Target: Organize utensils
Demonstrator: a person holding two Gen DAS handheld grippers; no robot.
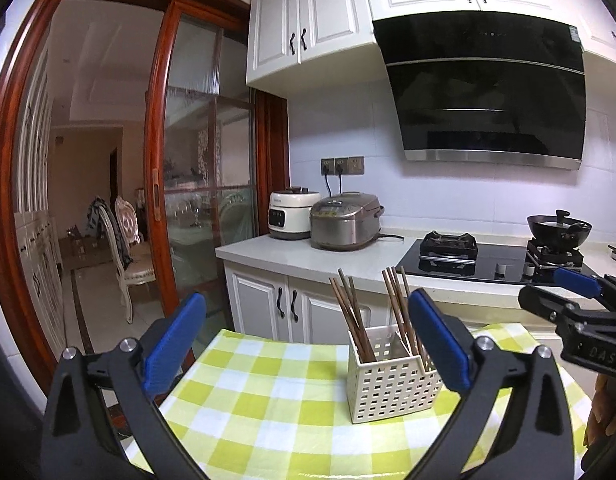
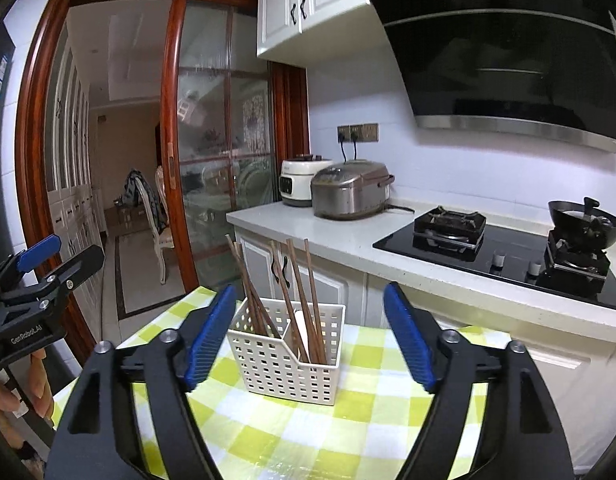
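wooden chopsticks [image 2: 292, 292] stand in basket [image 2: 284, 364]; both hand-held grippers [image 1: 308, 344] [image 2: 311, 336] wide, empty.

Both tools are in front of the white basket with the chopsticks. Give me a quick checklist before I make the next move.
1. Left tool empty, jaws apart: ok.
2. Right tool empty, jaws apart: ok.
3. White perforated plastic basket upright on the green-and-white checked tablecloth: ok.
4. Brown wooden chopsticks standing in the basket, in two bunches either side of its divider: ok.
5. Loose utensils left on the cloth: none in the visible part; the rest is hidden by the tools, so cannot tell.
6. Tools apart from each other, left tool off to the side in the right wrist view: ok.
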